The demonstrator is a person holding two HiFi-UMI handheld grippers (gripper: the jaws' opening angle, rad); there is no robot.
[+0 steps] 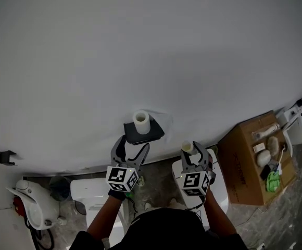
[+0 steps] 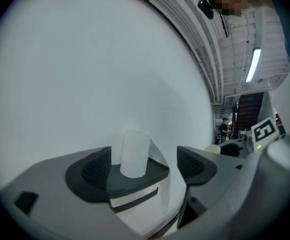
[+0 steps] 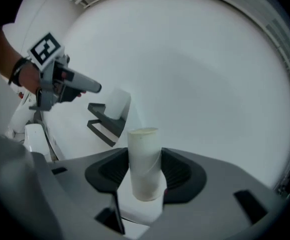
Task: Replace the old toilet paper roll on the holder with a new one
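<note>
A black wall holder (image 1: 145, 133) carries a white roll (image 1: 141, 122) standing upright on its flat top. My left gripper (image 1: 134, 145) is just below and in front of it, open, touching nothing. In the left gripper view the roll (image 2: 134, 153) and holder (image 2: 135, 178) sit between and beyond the spread pads (image 2: 92, 171). My right gripper (image 1: 195, 152) is to the right of the holder, shut on an empty cardboard tube (image 1: 187, 147). The right gripper view shows that tube (image 3: 145, 164) upright between the pads, with the holder (image 3: 105, 121) and left gripper (image 3: 60, 84) further left.
A plain white wall fills most of the view. A cardboard box (image 1: 252, 163) with small items on top stands at the right. White toilets (image 1: 91, 197) sit on the floor below, with a white and red appliance (image 1: 34, 204) at the left. A small black hook (image 1: 6, 157) is on the wall.
</note>
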